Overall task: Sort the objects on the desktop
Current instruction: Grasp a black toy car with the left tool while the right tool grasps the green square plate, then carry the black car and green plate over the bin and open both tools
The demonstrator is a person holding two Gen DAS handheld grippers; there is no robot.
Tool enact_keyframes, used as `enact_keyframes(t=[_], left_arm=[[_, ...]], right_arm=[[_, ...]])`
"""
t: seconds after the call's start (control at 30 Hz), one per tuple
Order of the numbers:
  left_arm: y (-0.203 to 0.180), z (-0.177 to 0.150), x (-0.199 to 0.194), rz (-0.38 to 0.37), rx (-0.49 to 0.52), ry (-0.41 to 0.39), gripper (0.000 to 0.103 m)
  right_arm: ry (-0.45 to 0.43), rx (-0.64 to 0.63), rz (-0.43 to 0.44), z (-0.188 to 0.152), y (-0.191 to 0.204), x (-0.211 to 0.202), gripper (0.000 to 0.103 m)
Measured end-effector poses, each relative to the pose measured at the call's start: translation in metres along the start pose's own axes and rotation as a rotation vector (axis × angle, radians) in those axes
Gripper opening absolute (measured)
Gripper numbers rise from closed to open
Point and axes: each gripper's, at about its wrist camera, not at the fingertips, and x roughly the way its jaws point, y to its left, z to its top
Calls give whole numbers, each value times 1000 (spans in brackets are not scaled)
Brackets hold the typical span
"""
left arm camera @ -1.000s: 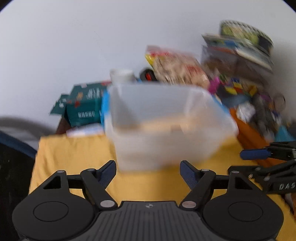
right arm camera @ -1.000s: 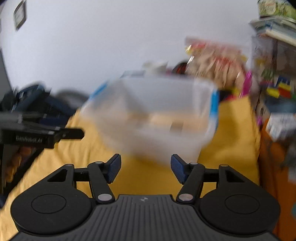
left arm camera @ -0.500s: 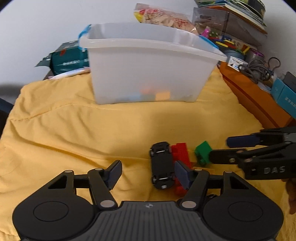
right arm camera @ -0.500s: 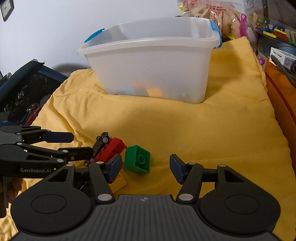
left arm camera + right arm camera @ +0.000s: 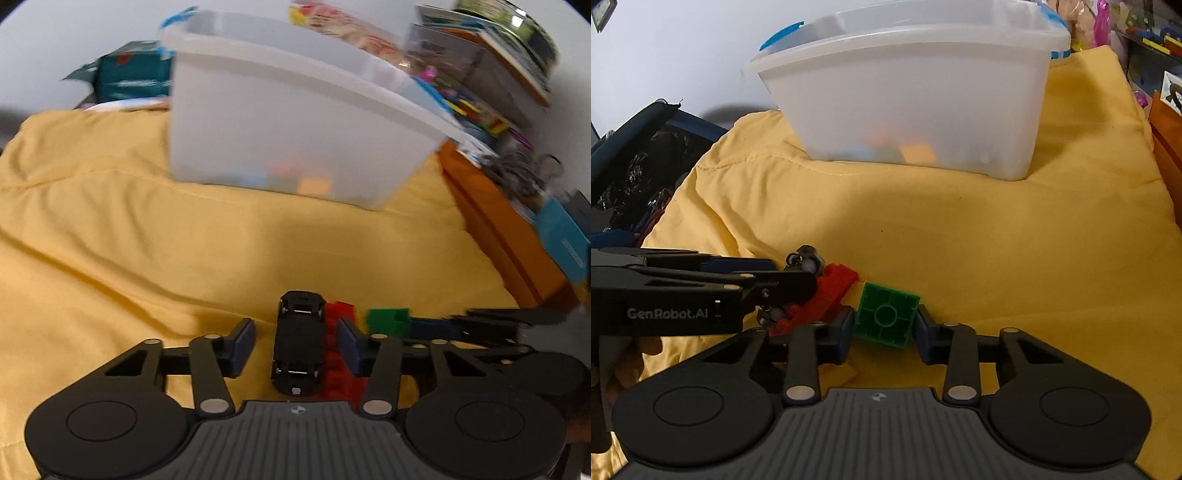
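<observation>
The green brick (image 5: 886, 319), light, rigid and slick, sits clamped by its flat sides in my right gripper (image 5: 885, 334), while my left gripper (image 5: 296, 345) gapes around the upturned black toy car (image 5: 300, 341).

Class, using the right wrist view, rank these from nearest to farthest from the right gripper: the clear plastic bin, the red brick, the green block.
1. green block: between the fingers of the right gripper, touching both pads.
2. red brick: just left of the block, on the yellow cloth.
3. clear plastic bin: far back, at the cloth's rear.
</observation>
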Motion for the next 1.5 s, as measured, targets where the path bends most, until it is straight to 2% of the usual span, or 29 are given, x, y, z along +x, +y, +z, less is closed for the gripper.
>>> enact_keyframes(t=[0.1, 0.27, 0.33, 0.5, 0.57, 0.63, 0.67, 0.7, 0.8, 0.93, 1.07, 1.23, 1.37, 1.5], left_arm=[[-3, -4, 0, -20, 38, 5, 51], [-4, 0, 2, -9, 19, -11, 35], [-3, 1, 4, 0, 17, -8, 33], [-5, 1, 7, 25, 28, -10, 34], [-5, 4, 8, 56, 0, -5, 47], [-4, 6, 10, 45, -10, 2, 45], [-3, 7, 10, 37, -2, 4, 36], [-3, 8, 10, 25, 6, 6, 33], [-7, 8, 7, 51, 60, 3, 32], [-1, 11, -4, 83, 61, -23, 32], [4, 25, -31, 107, 86, -88, 32], [5, 53, -70, 133, 113, -173, 32], [8, 95, -94, 137, 104, -247, 32], [5, 143, -102, 124, 110, -298, 32]], right_arm=[[-17, 0, -12, -3, -4, -7, 36], [-56, 26, -30, -1, -18, -24, 36], [-62, 28, -32, -1, -22, -28, 36], [-71, 22, -29, -4, -25, -35, 37], [-67, 28, -28, -7, -25, -36, 37], [-66, 29, -26, -9, -24, -37, 37], [-65, 28, -26, -10, -23, -38, 37], [-64, 24, -25, -12, -23, -38, 37], [-63, 20, -23, -13, -23, -40, 37], [-74, 22, -24, -12, -25, -46, 37], [-111, 9, -33, -3, -22, -54, 37], [-199, -6, -24, 27, -15, -72, 37], [-284, -39, -17, 77, -9, -88, 37], [-308, -47, -18, 129, -11, -89, 37]])
